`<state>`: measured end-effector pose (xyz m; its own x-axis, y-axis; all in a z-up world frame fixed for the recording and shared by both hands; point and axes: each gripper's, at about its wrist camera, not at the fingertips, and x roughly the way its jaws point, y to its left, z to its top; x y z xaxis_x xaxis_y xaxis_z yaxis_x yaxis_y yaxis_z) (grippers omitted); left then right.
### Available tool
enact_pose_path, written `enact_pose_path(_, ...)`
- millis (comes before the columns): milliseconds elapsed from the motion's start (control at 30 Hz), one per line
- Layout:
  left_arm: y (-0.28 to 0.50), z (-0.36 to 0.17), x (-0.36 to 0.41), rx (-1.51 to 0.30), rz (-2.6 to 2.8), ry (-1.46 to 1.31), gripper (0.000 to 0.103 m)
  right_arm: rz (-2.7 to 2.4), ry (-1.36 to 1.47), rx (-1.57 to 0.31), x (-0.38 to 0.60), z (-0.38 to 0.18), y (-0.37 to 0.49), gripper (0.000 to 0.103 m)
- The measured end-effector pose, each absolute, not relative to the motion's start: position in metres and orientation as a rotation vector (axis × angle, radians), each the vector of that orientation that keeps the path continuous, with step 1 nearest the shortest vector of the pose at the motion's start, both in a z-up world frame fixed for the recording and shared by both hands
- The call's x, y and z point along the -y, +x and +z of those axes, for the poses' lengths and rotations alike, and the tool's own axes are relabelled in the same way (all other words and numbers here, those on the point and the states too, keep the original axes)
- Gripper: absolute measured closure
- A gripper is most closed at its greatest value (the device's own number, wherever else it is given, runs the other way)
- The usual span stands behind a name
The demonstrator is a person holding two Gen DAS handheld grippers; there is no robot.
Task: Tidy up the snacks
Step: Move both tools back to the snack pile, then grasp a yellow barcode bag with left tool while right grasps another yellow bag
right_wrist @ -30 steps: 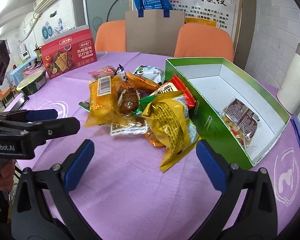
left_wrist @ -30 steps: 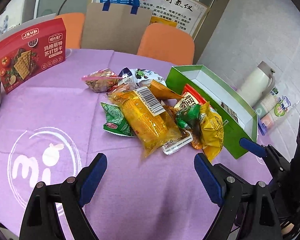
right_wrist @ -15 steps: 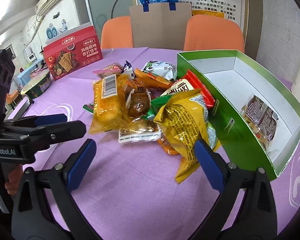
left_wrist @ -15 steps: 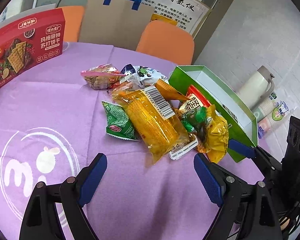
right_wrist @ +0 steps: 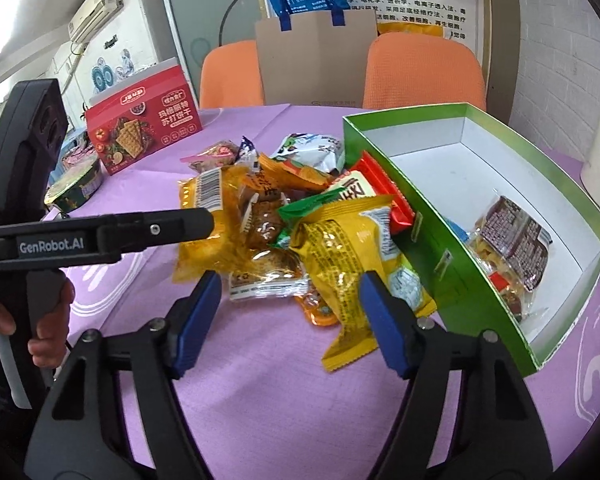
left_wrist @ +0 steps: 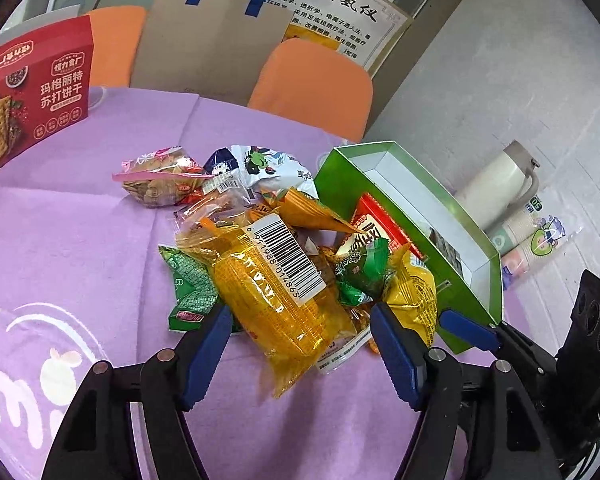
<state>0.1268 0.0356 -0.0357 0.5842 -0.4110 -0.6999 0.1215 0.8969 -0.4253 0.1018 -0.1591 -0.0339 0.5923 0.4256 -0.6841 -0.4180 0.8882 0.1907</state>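
Observation:
A pile of snack packets lies on the purple tablecloth (left_wrist: 80, 240) beside an open green box (left_wrist: 360, 150) (right_wrist: 440, 264). My left gripper (left_wrist: 300, 320) is low at the pile's near edge. Its jaws are closing, with the yellow-orange barcode packet (left_wrist: 276, 292) between them, and the pads do not visibly press on it. My right gripper (right_wrist: 288, 284) is closing too, around a clear pastry packet (right_wrist: 266, 276) and the yellow foil packet (right_wrist: 340, 276). I see no firm pinch. A dark-wrapped snack (right_wrist: 516, 236) lies inside the box.
A red cracker box (left_wrist: 32, 96) stands at the back left, with a round tin (right_wrist: 74, 188) near it. A thermos (left_wrist: 496, 188) and sleeved paper cups (left_wrist: 536, 236) stand right of the green box. Behind the table are orange chairs (left_wrist: 312, 88) and a paper bag (left_wrist: 204, 44).
Both grippers have come closer to the pile and their jaws have narrowed. The left one advanced until the barcode packet lies between its fingers.

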Motion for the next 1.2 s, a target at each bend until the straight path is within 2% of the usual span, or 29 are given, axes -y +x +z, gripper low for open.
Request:
enact_pose_path(33, 0.129, -0.039, -0.034, -0.905, -0.311, -0.350, 0.032, 0.478, 0.021, -0.805, 0.164, -0.035, 0.104, 0.031)
enact_pose_path(67, 0.130, -0.042, -0.034, -0.911, -0.310, -0.349, 0.045, 0.468, 0.027, -0.806, 0.167, -0.036, 0.106, 0.032)
enact_pose_path(167, 0.128, -0.050, -0.039, -0.930, -0.335, -0.371, 0.059, 0.437, 0.011, -0.795, 0.171, -0.037, 0.110, 0.032)
enact_pose_path(267, 0.117, -0.048, -0.043, -0.929, -0.349, -0.362, 0.068, 0.423, -0.019, -0.796, 0.168, -0.039, 0.118, 0.032)
enact_pose_path(400, 0.100, -0.045, -0.049, -0.926, -0.341, -0.358, 0.068, 0.422, -0.029, -0.810, 0.166, -0.046, 0.124, 0.032)
enact_pose_path(433, 0.099, -0.046, -0.051, -0.925, -0.333, -0.368, 0.065, 0.424, -0.031, -0.813, 0.165, -0.048, 0.124, 0.032)
enact_pose_path(567, 0.108, -0.043, -0.049, -0.906, -0.277, -0.360, 0.041, 0.416, -0.053, -0.821, 0.161, -0.054, 0.126, 0.032)
enact_pose_path(700, 0.124, -0.041, -0.034, -0.922, -0.317, -0.338, 0.041, 0.400, -0.069, -0.823, 0.160, -0.056, 0.128, 0.032)
enact_pose_path(833, 0.131, -0.040, -0.023, -0.918, -0.336, -0.264, 0.046, 0.387, -0.080, -0.826, 0.159, -0.056, 0.128, 0.032)
enact_pose_path(933, 0.135, -0.047, -0.022, -0.943, -0.313, -0.260, 0.046, 0.366, -0.116, -0.827, 0.155, -0.059, 0.129, 0.032)
enact_pose_path(1000, 0.138, -0.053, -0.024, -0.958, -0.307, -0.274, 0.050, 0.346, -0.133, -0.829, 0.153, -0.062, 0.130, 0.043)
enact_pose_path(1033, 0.138, -0.056, -0.025, -0.966, -0.313, -0.287, 0.060, 0.347, -0.134, -0.826, 0.154, -0.062, 0.130, 0.045)
enact_pose_path(1100, 0.136, -0.055, -0.025, -0.968, -0.313, -0.292, 0.061, 0.371, -0.116, -0.824, 0.156, -0.060, 0.130, 0.054)
enact_pose_path(1200, 0.130, -0.047, -0.020, -0.949, -0.303, -0.256, 0.063, 0.379, -0.102, -0.806, 0.160, -0.055, 0.126, 0.062)
